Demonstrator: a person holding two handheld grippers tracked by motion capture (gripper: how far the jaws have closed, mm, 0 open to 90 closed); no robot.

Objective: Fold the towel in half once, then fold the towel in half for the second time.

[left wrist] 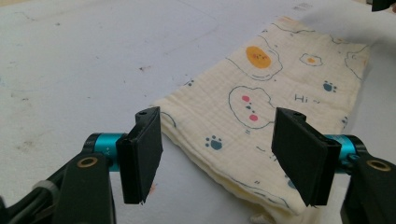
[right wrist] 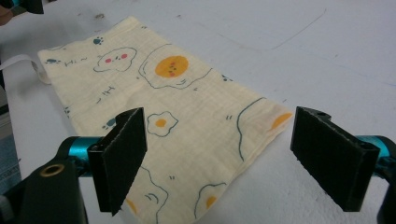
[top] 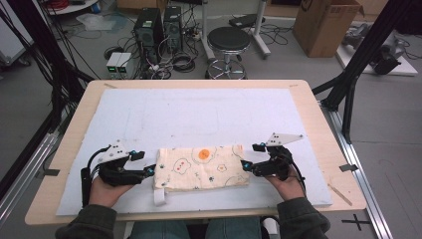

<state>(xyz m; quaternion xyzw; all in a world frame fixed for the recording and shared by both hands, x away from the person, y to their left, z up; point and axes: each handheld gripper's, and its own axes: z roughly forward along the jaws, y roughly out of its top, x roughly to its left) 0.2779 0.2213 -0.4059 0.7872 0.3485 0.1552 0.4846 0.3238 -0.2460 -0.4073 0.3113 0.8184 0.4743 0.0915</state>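
A folded cream cloth [top: 201, 168] printed with fried eggs and paw marks lies flat on the white mat, near the front edge. A white tag [top: 159, 196] hangs from its front left corner. My left gripper [top: 149, 166] sits at the cloth's left end, open, with nothing pressed between its pads. In the left gripper view the cloth [left wrist: 261, 112] lies just beyond and partly between the wide-set jaws. My right gripper [top: 245, 164] sits at the cloth's right end, open too. In the right gripper view the cloth [right wrist: 168, 107] spreads ahead of the jaws, its near corner between them, untouched.
The white mat [top: 199, 114] covers most of a wooden table [top: 318, 124]. Beyond the table stand a black stool [top: 228, 40], computer towers [top: 149, 27] with cables on the floor, and a cardboard box [top: 326, 22]. A black frame leg [top: 348, 84] rises at the right.
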